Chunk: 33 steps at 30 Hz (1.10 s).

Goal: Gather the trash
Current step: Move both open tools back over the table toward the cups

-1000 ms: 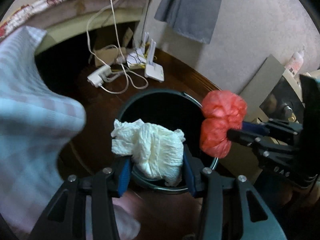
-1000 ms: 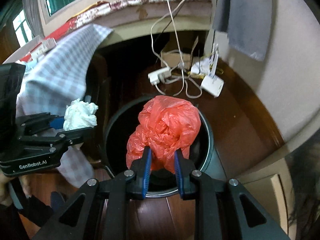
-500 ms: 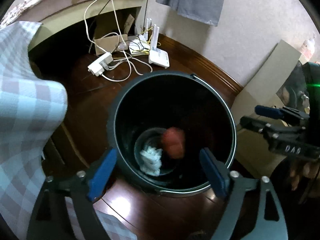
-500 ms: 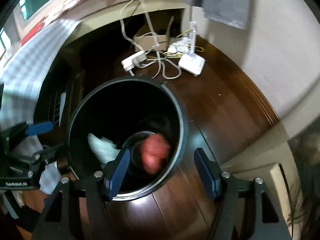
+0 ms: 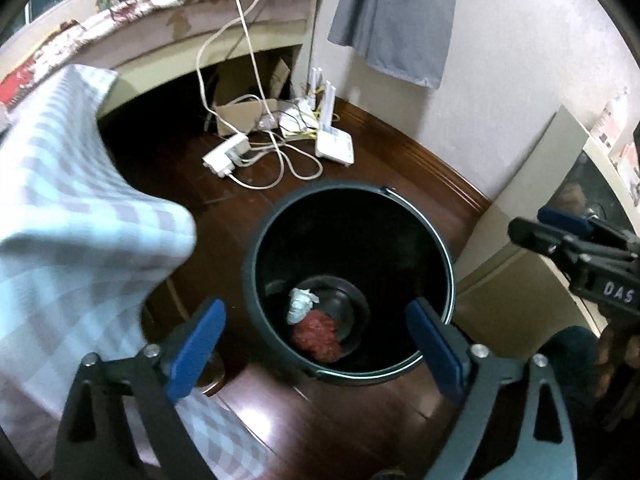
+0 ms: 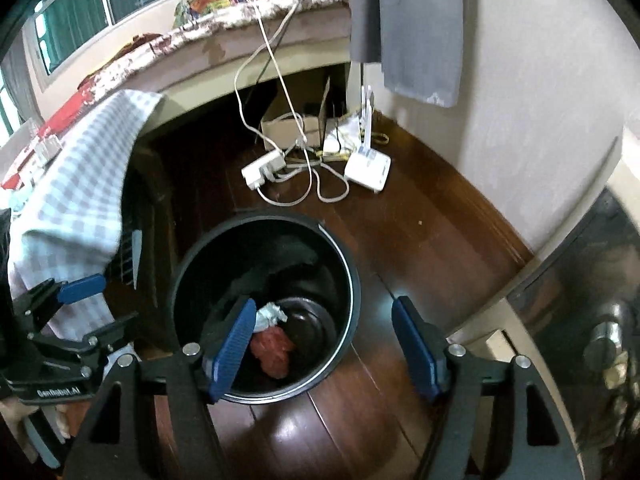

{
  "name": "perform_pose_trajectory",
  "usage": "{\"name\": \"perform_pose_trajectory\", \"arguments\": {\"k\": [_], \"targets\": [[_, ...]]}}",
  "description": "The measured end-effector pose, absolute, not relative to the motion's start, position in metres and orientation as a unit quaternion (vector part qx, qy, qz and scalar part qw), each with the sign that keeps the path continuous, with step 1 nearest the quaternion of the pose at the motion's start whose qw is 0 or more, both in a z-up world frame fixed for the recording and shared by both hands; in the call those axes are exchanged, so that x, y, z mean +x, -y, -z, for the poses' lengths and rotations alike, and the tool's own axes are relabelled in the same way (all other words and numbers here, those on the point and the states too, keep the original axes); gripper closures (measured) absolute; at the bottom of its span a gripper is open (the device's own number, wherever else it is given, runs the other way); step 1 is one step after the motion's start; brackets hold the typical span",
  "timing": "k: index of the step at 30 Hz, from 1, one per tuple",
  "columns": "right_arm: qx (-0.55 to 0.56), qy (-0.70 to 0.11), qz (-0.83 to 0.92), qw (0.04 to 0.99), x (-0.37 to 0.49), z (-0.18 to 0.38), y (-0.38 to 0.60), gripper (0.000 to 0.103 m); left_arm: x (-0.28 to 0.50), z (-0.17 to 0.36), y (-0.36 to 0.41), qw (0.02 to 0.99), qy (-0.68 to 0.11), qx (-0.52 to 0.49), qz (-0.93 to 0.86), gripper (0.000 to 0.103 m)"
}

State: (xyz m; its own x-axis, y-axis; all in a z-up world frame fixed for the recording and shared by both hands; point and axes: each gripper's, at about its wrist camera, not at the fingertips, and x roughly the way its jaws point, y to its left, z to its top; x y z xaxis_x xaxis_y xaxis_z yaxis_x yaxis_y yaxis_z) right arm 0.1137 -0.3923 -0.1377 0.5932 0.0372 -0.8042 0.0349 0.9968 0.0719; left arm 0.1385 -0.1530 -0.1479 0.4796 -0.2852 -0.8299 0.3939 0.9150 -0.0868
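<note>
A black bin [image 5: 264, 240] stands on the dark wood floor; it also shows in the right wrist view [image 6: 352, 280]. At its bottom lie a crumpled white paper wad [image 5: 301, 305] [image 6: 271, 314] and a red plastic bag [image 5: 318, 334] [image 6: 274, 350], touching each other. My left gripper [image 5: 316, 354] is open and empty above the bin's near rim. My right gripper [image 6: 324, 346] is open and empty above the bin's right side. Each gripper shows in the other's view, the right [image 5: 560, 232] and the left [image 6: 86, 304].
A checked cloth [image 5: 68, 208] hangs over furniture left of the bin. A power strip [image 5: 226, 155], white cables and a router [image 5: 334, 146] lie on the floor behind it. A cardboard box [image 6: 294, 128] sits under the bench. A cabinet [image 6: 572, 300] stands to the right.
Both grippers opened and dropped the white paper wad and the red bag into the bin. The trash has settled at the bottom. Both grippers have risen and pulled back a little.
</note>
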Motion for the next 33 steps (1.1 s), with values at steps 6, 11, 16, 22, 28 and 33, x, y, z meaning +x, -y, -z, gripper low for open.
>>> {"name": "perform_pose_trajectory", "arguments": {"k": [6, 11, 16, 22, 28, 33], "targets": [[0.026, -0.434, -0.009, 0.901, 0.106, 0.117, 0.378, 0.03, 0.125, 0.124, 0.147, 0.873, -0.444, 0.061, 0.191, 0.008], [0.029, -0.417, -0.011, 0.909, 0.098, 0.095, 0.37, 0.029, 0.12, 0.103, 0.134, 0.885, -0.423, 0.05, 0.185, 0.007], [0.017, -0.4, -0.023, 0.916, 0.089, 0.075, 0.352, 0.019, 0.115, 0.085, 0.113, 0.897, -0.408, 0.033, 0.167, 0.007], [-0.012, -0.382, -0.057, 0.922, 0.081, 0.058, 0.313, 0.015, 0.106, 0.069, 0.086, 0.912, -0.387, 0.022, 0.136, 0.004], [-0.036, -0.375, -0.092, 0.922, 0.081, 0.048, 0.272, 0.014, 0.09, 0.055, 0.046, 0.927, -0.363, 0.017, 0.092, 0.004], [-0.054, -0.38, -0.132, 0.914, 0.088, 0.044, 0.235, 0.014, 0.078, 0.051, -0.001, 0.935, -0.353, -0.011, 0.043, 0.004]]}}
